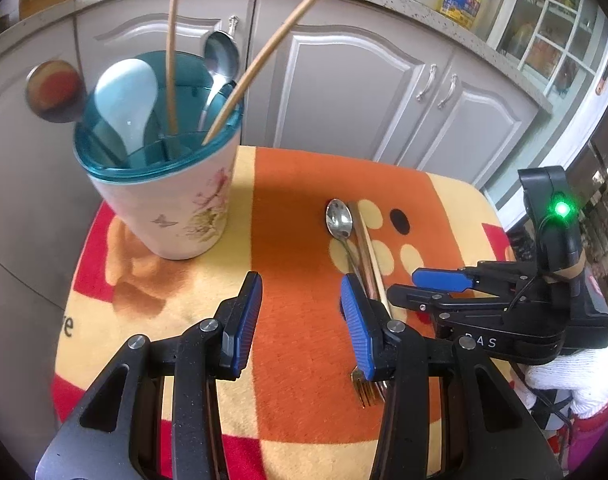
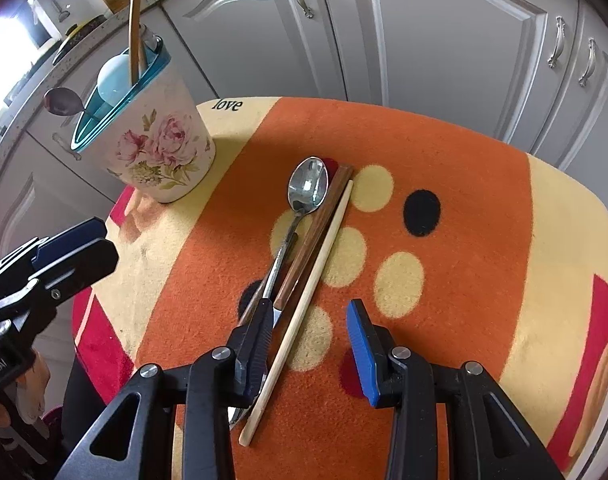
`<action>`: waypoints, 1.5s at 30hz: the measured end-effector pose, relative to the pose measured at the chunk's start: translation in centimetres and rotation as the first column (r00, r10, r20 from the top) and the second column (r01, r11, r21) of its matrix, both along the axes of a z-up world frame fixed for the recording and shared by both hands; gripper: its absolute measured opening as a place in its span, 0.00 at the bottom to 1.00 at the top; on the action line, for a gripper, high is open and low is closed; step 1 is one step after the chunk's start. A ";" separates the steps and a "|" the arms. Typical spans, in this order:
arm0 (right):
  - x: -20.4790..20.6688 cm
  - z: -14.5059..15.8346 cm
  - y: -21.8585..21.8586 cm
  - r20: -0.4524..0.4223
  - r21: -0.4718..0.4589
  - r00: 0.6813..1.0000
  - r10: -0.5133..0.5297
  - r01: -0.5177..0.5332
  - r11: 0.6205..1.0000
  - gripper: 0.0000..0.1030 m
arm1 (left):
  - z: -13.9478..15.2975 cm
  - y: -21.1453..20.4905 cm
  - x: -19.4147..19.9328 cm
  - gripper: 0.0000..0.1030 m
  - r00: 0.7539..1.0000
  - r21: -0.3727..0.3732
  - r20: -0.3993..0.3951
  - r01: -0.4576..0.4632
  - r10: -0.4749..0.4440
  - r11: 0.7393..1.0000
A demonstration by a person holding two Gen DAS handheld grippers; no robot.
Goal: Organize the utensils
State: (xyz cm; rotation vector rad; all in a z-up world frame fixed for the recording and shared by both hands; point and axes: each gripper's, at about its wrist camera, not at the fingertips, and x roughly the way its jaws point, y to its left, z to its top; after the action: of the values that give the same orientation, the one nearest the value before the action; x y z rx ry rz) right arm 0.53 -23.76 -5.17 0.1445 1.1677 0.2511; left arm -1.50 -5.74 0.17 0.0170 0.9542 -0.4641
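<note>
1. A steel spoon [image 2: 307, 192] lies bowl-up near the middle of the worktop, which is covered by an orange, cream and red fleece cloth [image 2: 464, 184]. Its thin handle runs back toward the right gripper [image 2: 310, 344].
2. Just beside the spoon, on its right, lie a utensil with a dark wooden handle [image 2: 320, 220] and a pale wooden chopstick [image 2: 312, 280], all three roughly parallel and touching or nearly so.
3. A steel fork's tines [image 1: 367, 390] show near the worktop's front edge, partly hidden behind the left gripper [image 1: 299, 320].
4. A floral white holder with a teal rim [image 1: 163, 184] stands at the far left corner, holding a pale blue ceramic spoon [image 1: 125, 96], two metal spoons and two long chopsticks.
5. The left gripper's fingers are spread, holding nothing, over bare cloth between the holder and the row.
6. The right gripper's fingers are parted and empty; the left one is over the utensil handles.
7. Bare cloth lies right of the row.
</note>
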 end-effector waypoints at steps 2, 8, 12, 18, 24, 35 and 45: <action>0.1 -0.2 -0.1 -0.003 0.002 1.000 -0.005 0.005 1.000 0.35 | -0.2 -0.4 0.2 0.39 1.000 0.006 -0.005 0.006 -0.006 1.000; 0.8 -1.1 -0.3 -0.017 -0.009 1.000 -0.009 0.008 1.000 0.35 | -1.0 -0.7 0.8 0.39 0.999 0.007 -0.033 0.001 -0.001 1.000; 1.5 -1.8 0.3 -0.011 -0.062 1.000 0.005 -0.005 0.998 0.35 | -1.6 -0.7 1.3 0.39 0.999 0.011 -0.053 -0.007 0.008 1.000; 1.9 -1.8 1.4 -0.007 -0.138 0.999 0.044 -0.045 0.989 0.35 | -2.2 -1.0 1.9 0.39 0.997 0.008 -0.080 -0.013 0.014 1.000; 1.0 -2.0 0.3 -0.005 -0.240 0.999 0.048 -0.048 0.970 0.35 | -2.6 -2.3 2.4 0.39 0.995 0.009 -0.094 0.012 -0.011 1.000; 0.3 -2.0 -3.4 -0.024 -0.179 0.999 -0.023 0.018 0.984 0.37 | -5.1 -5.9 5.9 0.39 0.976 -0.011 -0.213 0.035 -0.037 0.999; -0.1 -1.8 -4.3 -0.023 -0.121 0.999 -0.030 0.027 0.992 0.39 | -6.5 -8.0 8.0 0.36 0.964 -0.002 -0.264 0.034 -0.033 0.999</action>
State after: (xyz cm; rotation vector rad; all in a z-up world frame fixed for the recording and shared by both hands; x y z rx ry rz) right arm 0.39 -28.08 -6.97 0.0576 1.2009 0.1534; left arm 6.46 -13.70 -6.37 -0.0275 1.2178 -0.5045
